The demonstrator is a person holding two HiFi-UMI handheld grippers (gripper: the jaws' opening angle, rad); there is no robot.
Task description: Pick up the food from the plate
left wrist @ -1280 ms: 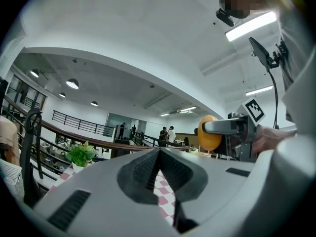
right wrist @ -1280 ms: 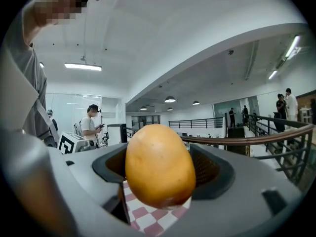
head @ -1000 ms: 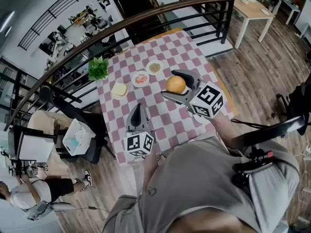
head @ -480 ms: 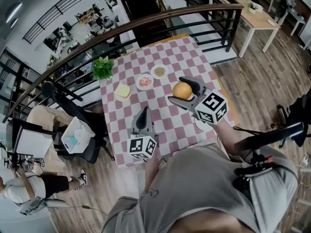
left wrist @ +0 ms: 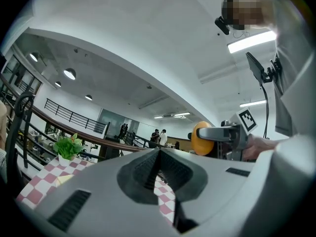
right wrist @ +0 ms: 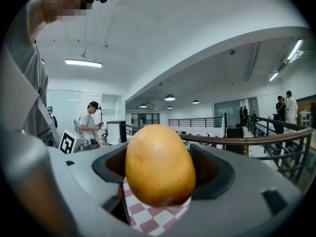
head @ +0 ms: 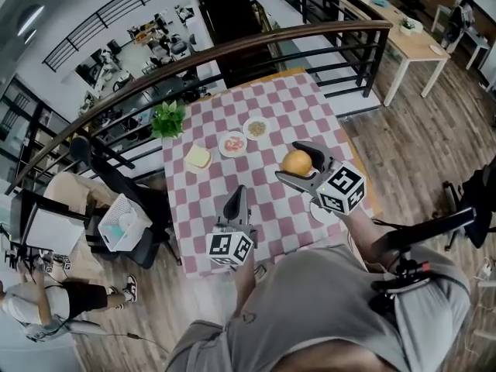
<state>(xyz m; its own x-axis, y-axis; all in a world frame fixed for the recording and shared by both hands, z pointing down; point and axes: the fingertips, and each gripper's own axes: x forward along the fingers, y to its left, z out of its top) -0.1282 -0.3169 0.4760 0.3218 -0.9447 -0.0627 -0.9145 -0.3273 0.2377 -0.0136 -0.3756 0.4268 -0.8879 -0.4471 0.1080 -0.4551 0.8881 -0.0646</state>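
The checkered surface [head: 271, 103] carries everything here. Over its near right part the right tool [head: 293, 163] is held up. Its jaws are closed on the round orange food [right wrist: 159, 164], which hangs above the surface and does not touch it. Over the near edge of the surface is the left tool [left wrist: 157, 163] — its jaws are pressed together, with nothing between them. A potted plant [head: 168, 118] stands at the far left corner of the surface. Two small plates [head: 232, 143] lie toward its far side, and a yellow slice [head: 198, 157] lies near its left edge.
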